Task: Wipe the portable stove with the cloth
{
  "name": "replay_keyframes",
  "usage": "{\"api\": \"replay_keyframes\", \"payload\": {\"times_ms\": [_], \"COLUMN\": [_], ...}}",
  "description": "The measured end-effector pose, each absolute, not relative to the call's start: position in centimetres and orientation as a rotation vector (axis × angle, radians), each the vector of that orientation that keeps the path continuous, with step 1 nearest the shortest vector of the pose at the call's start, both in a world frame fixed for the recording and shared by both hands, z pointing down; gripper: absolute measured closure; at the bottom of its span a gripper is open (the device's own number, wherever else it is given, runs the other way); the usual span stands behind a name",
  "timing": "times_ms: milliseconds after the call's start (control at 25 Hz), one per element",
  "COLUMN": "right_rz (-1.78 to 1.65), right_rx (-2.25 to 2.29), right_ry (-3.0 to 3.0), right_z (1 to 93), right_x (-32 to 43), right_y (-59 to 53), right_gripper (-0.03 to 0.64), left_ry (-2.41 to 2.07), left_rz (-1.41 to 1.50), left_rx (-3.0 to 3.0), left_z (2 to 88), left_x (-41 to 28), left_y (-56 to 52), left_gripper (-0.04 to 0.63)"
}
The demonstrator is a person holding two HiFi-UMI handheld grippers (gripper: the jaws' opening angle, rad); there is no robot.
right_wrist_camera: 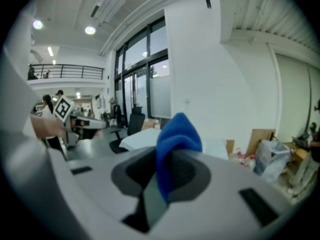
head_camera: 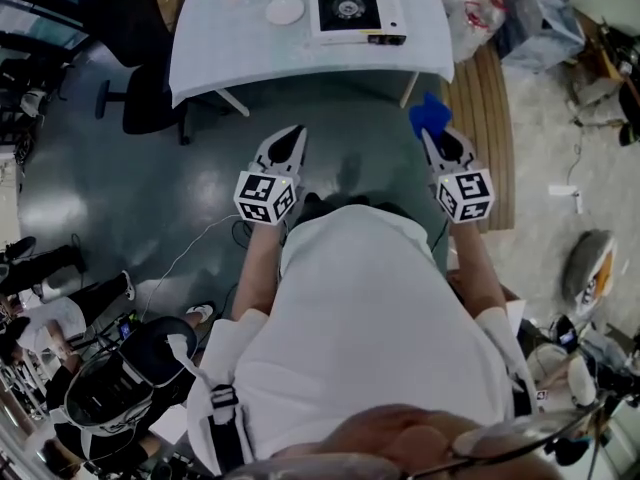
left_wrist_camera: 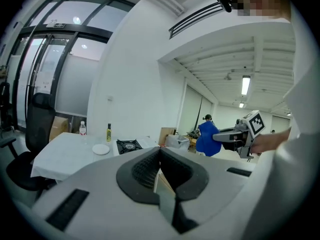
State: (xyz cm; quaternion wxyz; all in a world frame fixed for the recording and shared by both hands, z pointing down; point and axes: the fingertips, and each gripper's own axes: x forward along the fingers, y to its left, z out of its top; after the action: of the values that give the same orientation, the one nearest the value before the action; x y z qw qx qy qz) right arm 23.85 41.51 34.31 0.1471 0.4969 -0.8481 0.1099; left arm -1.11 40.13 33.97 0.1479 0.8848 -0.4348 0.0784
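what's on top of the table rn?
A portable stove, white plate beside it, clear bottle and yellowish bottle behind them. A tablecloth covers the tabletop, so the surface itself can't be seen.

Both gripper views are being bent by fisheye distortion and dark vignetting; ceiling lights (right_wrist_camera: 90,30) are glaring overhead.

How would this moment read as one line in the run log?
left gripper: jaws shut, empty | right gripper: jaws shut on blue cloth | portable stove: on table, untouched | wiping: not started
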Motion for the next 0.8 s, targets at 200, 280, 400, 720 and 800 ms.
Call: {"api": "replay_keyframes", "payload": {"times_ms": [200, 280, 400, 720, 800], "right_rz": [0.325, 0.335, 0.351, 0.341, 0.348], "right_rx": [1.401, 1.398, 1.386, 1.377, 1.389], "right_ry": [-2.449, -2.456, -2.461, -2.453, -2.443], "right_z": [34.8, 34.9, 35.3, 35.4, 35.6], "right_x": [24.1, 23.9, 23.5, 21.1, 20.6], "right_y": [41.3, 41.2, 41.0, 39.0, 38.3], "right_gripper": [0.535, 0.535, 0.535, 0.535, 0.535], "left_ry": [-1.279, -1.288, -1.294, -1.257, -1.244], "left_rz": [0.218, 0.216, 0.211, 0.205, 0.201], "left_rx": [2.522, 2.513, 2.501, 2.519, 2.524], "left_z": [34.2, 34.3, 34.5, 34.5, 34.7], "left_x": [-1.1, -1.3, -1.3, -2.8, -3.3], "left_y": [40.6, 40.7, 40.8, 38.8, 37.8], "left_gripper": [0.563, 0.563, 0.563, 0.563, 0.563]}}
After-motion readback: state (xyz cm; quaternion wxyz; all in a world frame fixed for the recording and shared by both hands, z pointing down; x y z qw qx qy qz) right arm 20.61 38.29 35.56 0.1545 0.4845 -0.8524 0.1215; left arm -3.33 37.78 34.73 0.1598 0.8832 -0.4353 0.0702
